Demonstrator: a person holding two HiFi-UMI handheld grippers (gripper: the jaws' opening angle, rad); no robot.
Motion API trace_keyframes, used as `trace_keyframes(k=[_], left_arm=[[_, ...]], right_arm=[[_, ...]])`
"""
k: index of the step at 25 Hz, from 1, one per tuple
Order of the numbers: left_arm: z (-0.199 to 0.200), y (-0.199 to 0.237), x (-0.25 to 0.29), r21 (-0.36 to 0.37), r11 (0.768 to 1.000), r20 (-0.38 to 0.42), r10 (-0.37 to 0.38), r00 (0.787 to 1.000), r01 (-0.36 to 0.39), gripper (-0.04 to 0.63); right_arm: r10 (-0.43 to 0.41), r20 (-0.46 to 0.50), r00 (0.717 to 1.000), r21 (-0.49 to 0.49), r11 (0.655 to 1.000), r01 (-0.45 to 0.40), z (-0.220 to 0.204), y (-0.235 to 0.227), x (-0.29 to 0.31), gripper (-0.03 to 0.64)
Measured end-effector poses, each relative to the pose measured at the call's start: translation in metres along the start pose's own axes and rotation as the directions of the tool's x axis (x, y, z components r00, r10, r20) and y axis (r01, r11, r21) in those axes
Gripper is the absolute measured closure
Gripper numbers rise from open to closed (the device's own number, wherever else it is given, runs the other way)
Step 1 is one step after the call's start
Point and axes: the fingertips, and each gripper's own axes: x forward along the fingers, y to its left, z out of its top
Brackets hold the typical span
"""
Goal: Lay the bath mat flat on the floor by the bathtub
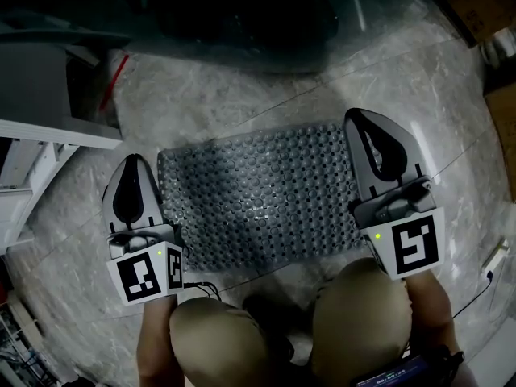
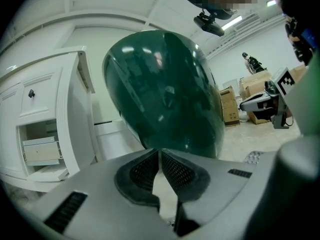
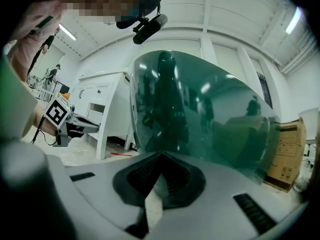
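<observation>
The grey studded bath mat (image 1: 258, 200) lies flat on the marbled floor (image 1: 226, 95) near the dark green bathtub (image 1: 242, 22). The left gripper (image 1: 133, 164) and right gripper (image 1: 359, 119) flank it, jaws pressed together, empty

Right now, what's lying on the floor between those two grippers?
The bath mat lies spread flat on the floor between the left gripper and the right gripper. The head view shows this.

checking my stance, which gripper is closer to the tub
The right gripper: its tip sits farther forward, nearer the dark bathtub; the left gripper hangs back, left of the bath mat.
</observation>
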Motion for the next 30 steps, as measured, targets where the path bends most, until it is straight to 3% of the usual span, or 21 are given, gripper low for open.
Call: trace_keyframes(k=[30], left_arm=[[-0.0066,-0.0054,0.003,0.008,1.0,-0.004,-0.02,1.0,0.02,0.554]], right_arm=[[0.003,-0.011,1.0,-0.021,1.0,-0.004,-0.0041,0.0013,0.0024,0.6]])
